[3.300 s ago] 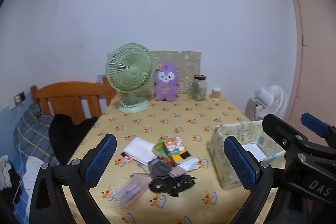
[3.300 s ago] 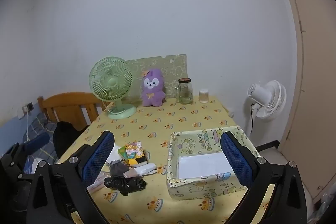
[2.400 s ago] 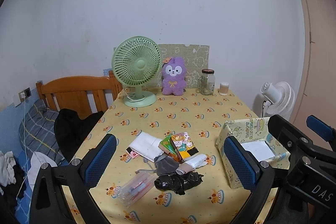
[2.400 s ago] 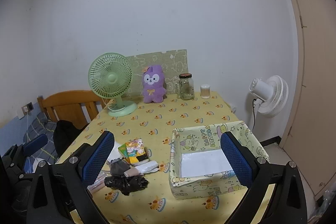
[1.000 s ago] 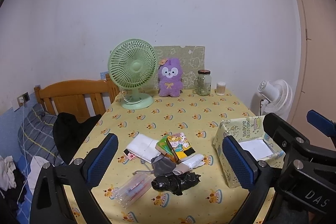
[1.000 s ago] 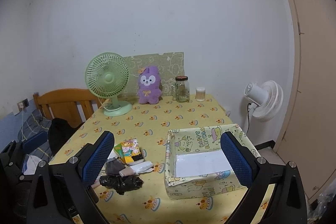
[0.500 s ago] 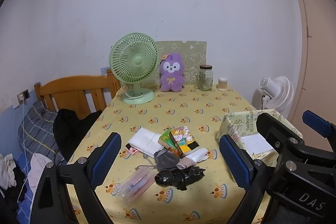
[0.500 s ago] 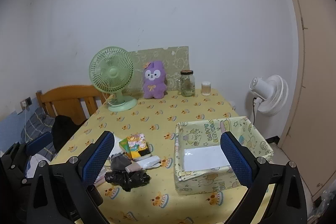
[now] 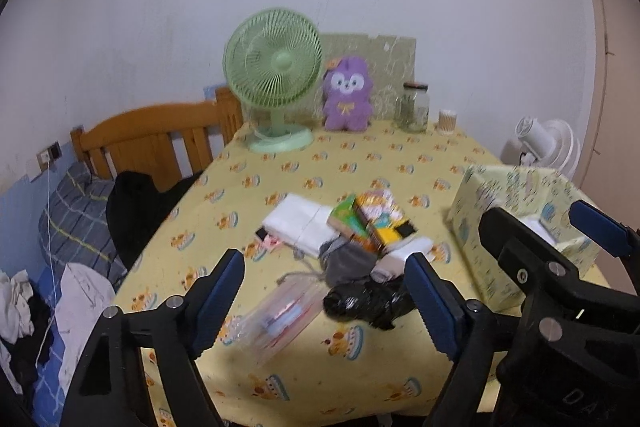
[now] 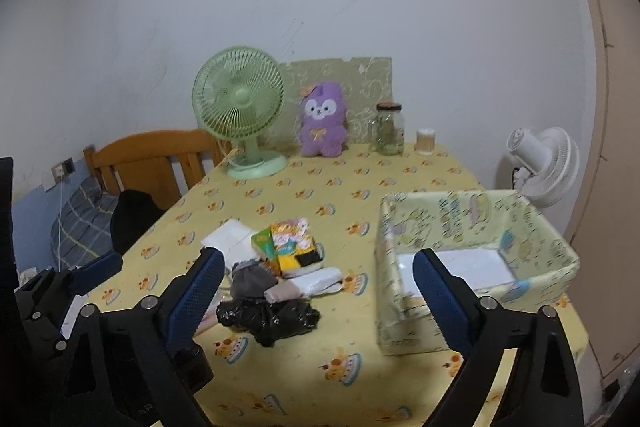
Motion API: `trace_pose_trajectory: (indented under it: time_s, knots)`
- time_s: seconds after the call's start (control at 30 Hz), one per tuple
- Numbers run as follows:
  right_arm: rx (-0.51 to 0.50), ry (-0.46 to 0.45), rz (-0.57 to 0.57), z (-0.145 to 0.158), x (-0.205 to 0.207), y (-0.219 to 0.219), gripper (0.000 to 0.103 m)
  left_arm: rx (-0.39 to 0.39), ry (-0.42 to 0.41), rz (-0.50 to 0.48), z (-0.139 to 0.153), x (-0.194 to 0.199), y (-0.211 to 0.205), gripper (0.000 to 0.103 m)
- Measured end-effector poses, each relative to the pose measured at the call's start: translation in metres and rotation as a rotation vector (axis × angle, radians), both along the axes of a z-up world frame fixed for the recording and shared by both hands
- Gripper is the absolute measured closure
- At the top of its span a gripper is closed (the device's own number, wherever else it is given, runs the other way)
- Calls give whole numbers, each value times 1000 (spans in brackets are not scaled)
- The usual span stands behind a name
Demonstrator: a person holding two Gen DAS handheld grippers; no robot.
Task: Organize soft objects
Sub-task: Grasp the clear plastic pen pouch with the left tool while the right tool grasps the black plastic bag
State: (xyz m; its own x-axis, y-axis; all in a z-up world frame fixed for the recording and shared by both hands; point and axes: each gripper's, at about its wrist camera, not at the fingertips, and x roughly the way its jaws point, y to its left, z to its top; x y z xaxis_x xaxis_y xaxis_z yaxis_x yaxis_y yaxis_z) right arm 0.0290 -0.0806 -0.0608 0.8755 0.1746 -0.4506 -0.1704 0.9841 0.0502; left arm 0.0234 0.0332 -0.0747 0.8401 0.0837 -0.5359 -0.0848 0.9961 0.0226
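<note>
While both jaw pairs have just been narrowing, left gripper (image 9: 322, 297) and right gripper (image 10: 318, 301) stay spread, nothing between. Crinkly black bag (image 10: 268, 319) at table (image 10: 360, 171) centre; papered box (image 10: 476, 259) at 3 o'clock.

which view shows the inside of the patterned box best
The right wrist view: the patterned box shows its whole rim and white floor. In the left wrist view, the box is blurred and partly hidden behind the right gripper.
</note>
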Motion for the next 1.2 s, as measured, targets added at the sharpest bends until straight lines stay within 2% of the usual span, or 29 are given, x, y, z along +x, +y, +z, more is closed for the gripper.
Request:
trace_pose_trajectory:
  time_s: [0.4,0.53,0.67,1.0,1.1,1.13,1.2]
  knots:
    - [-52,80,58,-42,24,37,11,-13,110,13,-46,20,22,20]
    - [-52,123,70,-55,33,45,12,-13,140,25,-55,27,28,23]
    - [-61,165,70,-67,43,50,13,9,168,39,-65,33,33,34]
    - [-101,288,48,-98,72,55,16,11,242,37,-91,52,40,36]
    - [-91,298,56,-101,75,56,16,4,245,27,-94,56,39,41]
    - [-92,305,62,-102,75,57,17,-1,245,24,-94,57,39,46]
    - [-54,334,75,-106,78,56,24,-13,242,11,-94,57,38,52]
